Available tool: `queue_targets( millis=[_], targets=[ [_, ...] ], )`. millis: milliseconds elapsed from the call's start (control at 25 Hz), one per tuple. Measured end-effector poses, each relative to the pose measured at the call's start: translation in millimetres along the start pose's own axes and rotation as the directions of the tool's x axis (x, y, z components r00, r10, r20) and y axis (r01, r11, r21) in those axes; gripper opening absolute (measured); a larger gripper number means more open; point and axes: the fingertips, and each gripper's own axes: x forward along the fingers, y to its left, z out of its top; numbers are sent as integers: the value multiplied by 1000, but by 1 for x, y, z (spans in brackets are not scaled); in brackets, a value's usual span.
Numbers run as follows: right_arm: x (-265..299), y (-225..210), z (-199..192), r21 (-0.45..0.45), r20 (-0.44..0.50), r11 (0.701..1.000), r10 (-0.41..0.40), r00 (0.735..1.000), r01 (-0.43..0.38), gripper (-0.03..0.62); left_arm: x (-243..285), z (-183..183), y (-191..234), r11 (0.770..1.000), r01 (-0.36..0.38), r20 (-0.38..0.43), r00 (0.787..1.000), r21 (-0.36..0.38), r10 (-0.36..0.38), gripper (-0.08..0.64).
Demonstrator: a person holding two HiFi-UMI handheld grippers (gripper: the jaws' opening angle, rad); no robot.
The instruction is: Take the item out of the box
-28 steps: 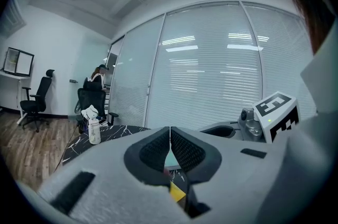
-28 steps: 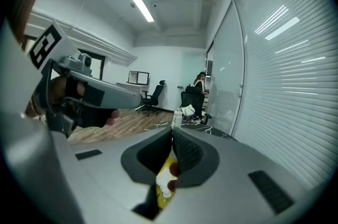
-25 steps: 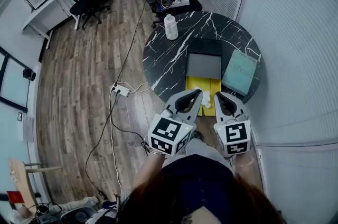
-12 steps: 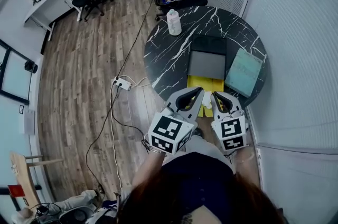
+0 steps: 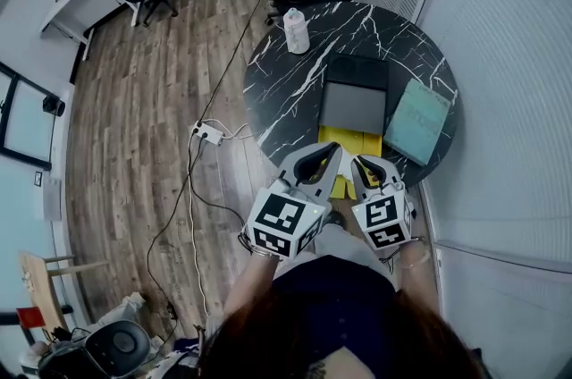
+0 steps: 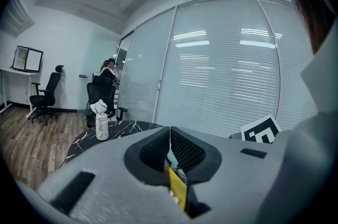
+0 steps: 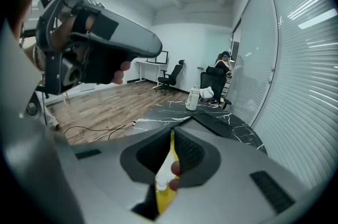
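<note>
Jaws of the right gripper (image 7: 172, 134) pinch a yellow packet (image 7: 163, 178). Left gripper (image 6: 169, 129) jaws meet at the tips. Only the head view shows the box (image 5: 355, 106), farther off.

Left gripper (image 5: 337, 151) and right gripper (image 5: 360, 162) flank yellow item (image 5: 343, 186) at table (image 5: 290, 96) edge

wood floor (image 5: 134, 118), round marble table (image 5: 286, 91), blinds (image 5: 514, 82).

Right tool (image 5: 362, 163) drawn inward, nearer left tool (image 5: 332, 152)
</note>
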Motion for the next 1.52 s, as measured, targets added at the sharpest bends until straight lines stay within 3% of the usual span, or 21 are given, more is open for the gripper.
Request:
queue_targets(
  millis=[560, 760, 1520],
  targets=[
    [39, 7, -30, 0, -95, 996, 91, 991, -92, 29, 16, -5, 18, 999, -24, -22, 1000, -40, 23, 29],
    [52, 10, -43, -4, -134, 993, 115, 984, -116, 75, 23, -7, 22, 998, -25, -34, 999, -51, 23, 29],
    [95, 26, -96, -34, -269, 978, 189, 944, -205, 92, 42, -23, 33, 997, -36, -86, 996, -67, 30, 31]
  ],
)
